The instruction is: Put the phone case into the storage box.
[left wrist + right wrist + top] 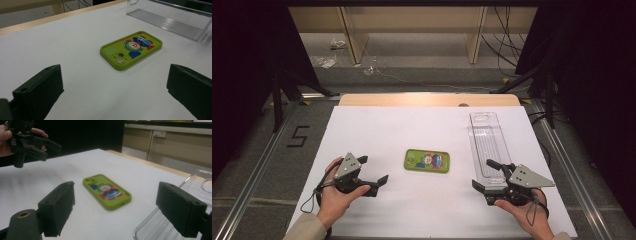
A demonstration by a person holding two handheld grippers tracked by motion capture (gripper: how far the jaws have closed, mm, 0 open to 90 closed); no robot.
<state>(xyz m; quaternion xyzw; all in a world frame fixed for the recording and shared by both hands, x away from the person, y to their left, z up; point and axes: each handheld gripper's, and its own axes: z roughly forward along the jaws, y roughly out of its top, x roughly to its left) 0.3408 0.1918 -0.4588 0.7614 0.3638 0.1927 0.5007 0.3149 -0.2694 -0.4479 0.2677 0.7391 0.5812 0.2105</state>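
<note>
A green phone case (427,161) with a clown picture lies flat in the middle of the white table (412,130), camera holes toward the left. My left gripper (373,169) hovers to its left, jaws open and empty, pointing at the case (131,49). On the right, my right gripper (482,174) is open and empty too, aimed at the case (107,191). One of its jaws sits over the near end of a long clear plastic tray (486,142). The tray (170,22) lies beyond the case in the left gripper view. The left gripper (30,145) shows far off in the right gripper view.
The tray (152,225) lies lengthwise along the table's right side. A wooden strip (427,99) edges the far side. Beyond it are dark stand legs (277,95), cables (504,45) and wooden furniture. A "5" mark (298,136) is on the floor at left.
</note>
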